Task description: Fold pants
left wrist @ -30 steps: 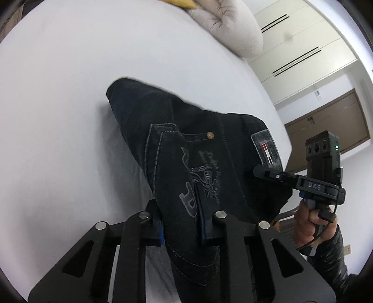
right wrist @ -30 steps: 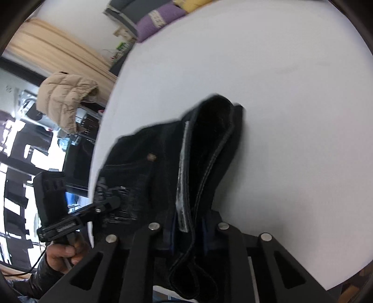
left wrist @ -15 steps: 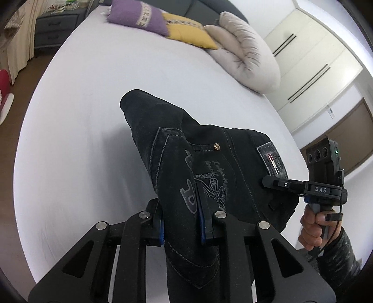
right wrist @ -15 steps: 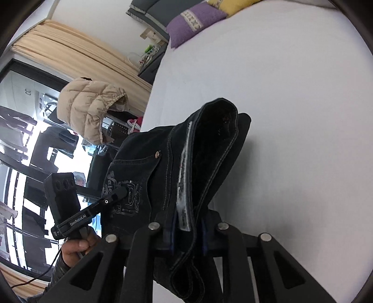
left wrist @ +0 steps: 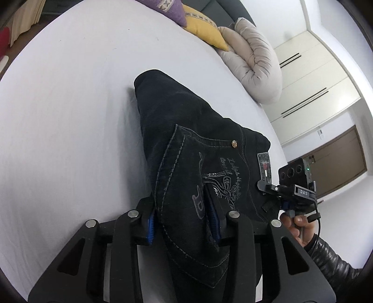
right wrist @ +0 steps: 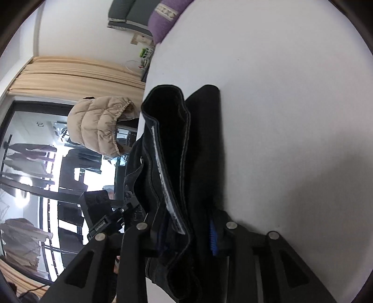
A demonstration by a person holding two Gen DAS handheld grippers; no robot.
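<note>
I am gripping the folded dark denim pants between closed jaws of my left gripper and right gripper. They are hanging ahead of the jaws above the white bed sheet; I judge only laying down is remaining.

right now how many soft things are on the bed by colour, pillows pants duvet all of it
black pants: 1, held by the left gripper and the right gripper
purple pillow: 1
yellow pillow: 1
beige rolled duvet: 1
total: 4 on the white bed
</note>
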